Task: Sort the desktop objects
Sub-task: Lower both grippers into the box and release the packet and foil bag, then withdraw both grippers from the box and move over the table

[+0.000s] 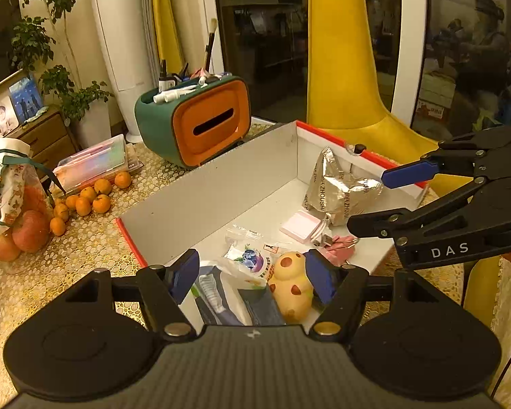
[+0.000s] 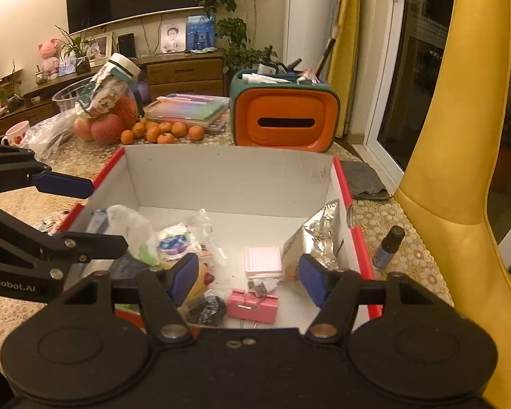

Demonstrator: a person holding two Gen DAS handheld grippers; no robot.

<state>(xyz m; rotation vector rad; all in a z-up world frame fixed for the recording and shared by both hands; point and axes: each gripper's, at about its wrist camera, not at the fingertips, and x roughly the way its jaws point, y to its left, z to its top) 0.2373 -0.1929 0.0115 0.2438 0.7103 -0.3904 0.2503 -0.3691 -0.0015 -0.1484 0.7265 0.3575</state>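
Note:
A white box with red rims (image 1: 201, 187) (image 2: 228, 177) holds a yellow spotted toy (image 1: 291, 289), a silver foil bag (image 1: 340, 187) (image 2: 318, 238), a pink pad (image 1: 298, 225) (image 2: 263, 260), pink binder clips (image 1: 339, 247) (image 2: 252, 305) and plastic packets (image 1: 252, 259) (image 2: 175, 242). My left gripper (image 1: 253, 277) is open and empty above the toy at the box's near end. My right gripper (image 2: 247, 277) is open and empty over the clips and pad. Each gripper shows in the other's view, the right (image 1: 385, 197) and the left (image 2: 98, 213), both open.
A green and orange tissue organiser (image 1: 201, 119) (image 2: 284, 116) stands behind the box. Oranges (image 1: 92, 197) (image 2: 167, 133), apples (image 1: 27, 231), a gift bag (image 2: 114, 85) and a clear pen case (image 2: 190, 109) lie to the left. A small dark bottle (image 2: 388, 247) stands right of the box. A yellow chair (image 2: 460, 136) is at the right.

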